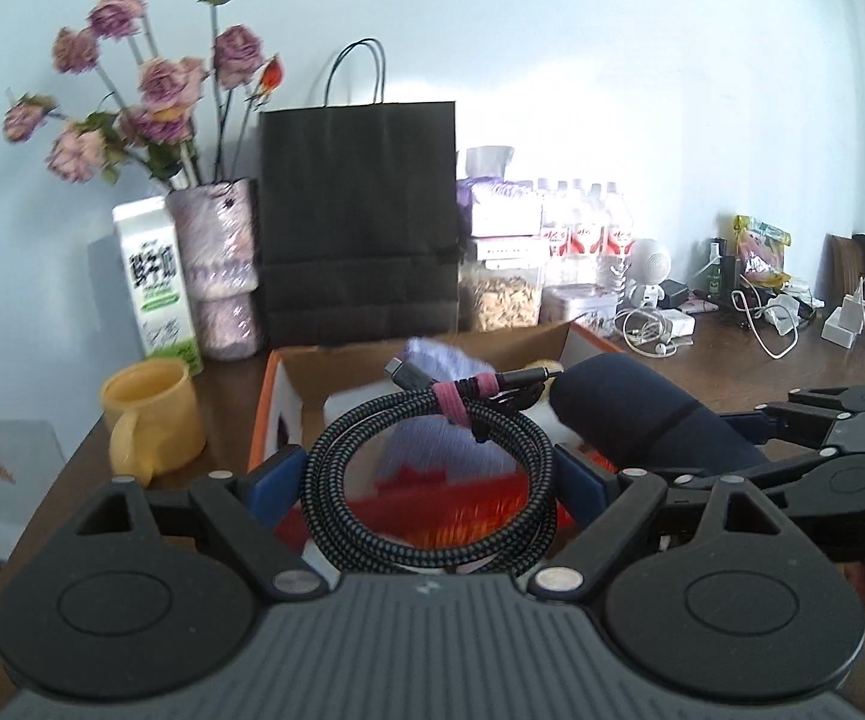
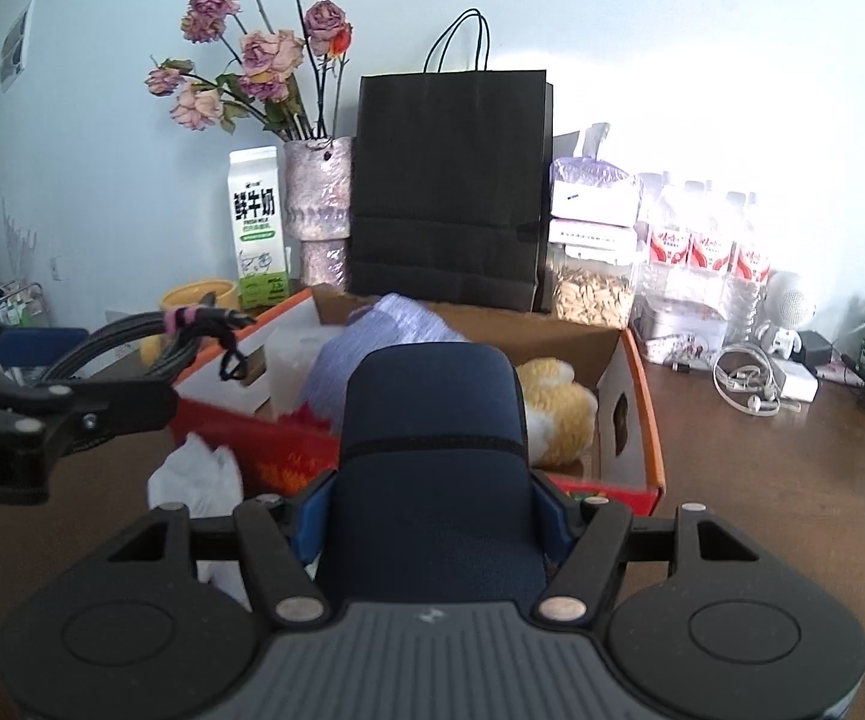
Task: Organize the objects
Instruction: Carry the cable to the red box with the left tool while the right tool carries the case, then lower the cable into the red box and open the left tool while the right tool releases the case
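A coiled braided cable, bound with a pink strap, sits pinched between the blue fingers of the left gripper, which are spread only as wide as the coil. It hangs above the open cardboard box, over a red item and a pale purple bundle inside. From the right wrist view the same cable shows at the left, held over the box's near-left corner.

The right gripper clamps a dark blue soft case between its blue fingers, the jaws set about as wide as the case. The case points forward over the near edge of the box; in the left wrist view it lies just beside the cable's plug ends, close but whether they touch cannot be told.

Inside the box a yellow plush toy lies at the right, against the far-right wall, and a white crumpled sheet shows at the near left.

Behind the box stand a black paper bag, a vase of dried roses and a milk carton; a yellow mug stands left of the box. To the right, bare brown table stretches toward white earphones and water bottles.
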### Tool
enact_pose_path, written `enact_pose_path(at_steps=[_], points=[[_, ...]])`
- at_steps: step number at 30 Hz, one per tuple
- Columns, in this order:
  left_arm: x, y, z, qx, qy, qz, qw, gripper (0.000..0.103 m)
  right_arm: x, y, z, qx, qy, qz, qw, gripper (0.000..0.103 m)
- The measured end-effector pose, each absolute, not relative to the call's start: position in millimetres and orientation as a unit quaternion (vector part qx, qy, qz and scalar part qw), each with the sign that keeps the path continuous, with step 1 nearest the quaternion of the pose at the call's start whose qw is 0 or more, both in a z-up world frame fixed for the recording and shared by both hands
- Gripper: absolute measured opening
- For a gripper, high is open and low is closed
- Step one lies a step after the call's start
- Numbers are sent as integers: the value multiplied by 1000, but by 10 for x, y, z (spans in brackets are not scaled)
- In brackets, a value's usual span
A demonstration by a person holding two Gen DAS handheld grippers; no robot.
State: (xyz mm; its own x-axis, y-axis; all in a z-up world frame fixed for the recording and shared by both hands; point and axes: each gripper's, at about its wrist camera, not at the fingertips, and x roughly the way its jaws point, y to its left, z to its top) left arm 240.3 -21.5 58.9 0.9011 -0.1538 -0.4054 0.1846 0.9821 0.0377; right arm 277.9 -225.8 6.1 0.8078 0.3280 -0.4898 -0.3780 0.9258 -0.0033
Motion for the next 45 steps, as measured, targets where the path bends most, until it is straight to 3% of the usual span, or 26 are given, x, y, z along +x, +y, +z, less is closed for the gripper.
enact_pose_path(at_steps=[19, 28, 29, 30, 32, 45], points=[[3834, -611, 612, 78, 268, -113, 953, 88, 4042, -2238, 85, -67, 286, 185, 938, 65], [4140, -594, 508, 75, 286, -107, 949, 89, 4353, -2232, -60, -68, 302, 185, 933, 66], [4146, -584, 503, 73, 284, -104, 950, 92, 4369, -2238, -71, -64, 301, 184, 933, 69], [4142, -567, 499, 70, 279, -99, 952, 103, 4370, -2247, -73, -62, 297, 180, 936, 82], [4119, -544, 506, 67, 265, -87, 958, 103, 4375, -2260, -71, -61, 288, 173, 940, 103], [4077, -505, 491, 58, 268, -78, 958, 103, 4327, -2256, -60, -67, 290, 174, 939, 103]])
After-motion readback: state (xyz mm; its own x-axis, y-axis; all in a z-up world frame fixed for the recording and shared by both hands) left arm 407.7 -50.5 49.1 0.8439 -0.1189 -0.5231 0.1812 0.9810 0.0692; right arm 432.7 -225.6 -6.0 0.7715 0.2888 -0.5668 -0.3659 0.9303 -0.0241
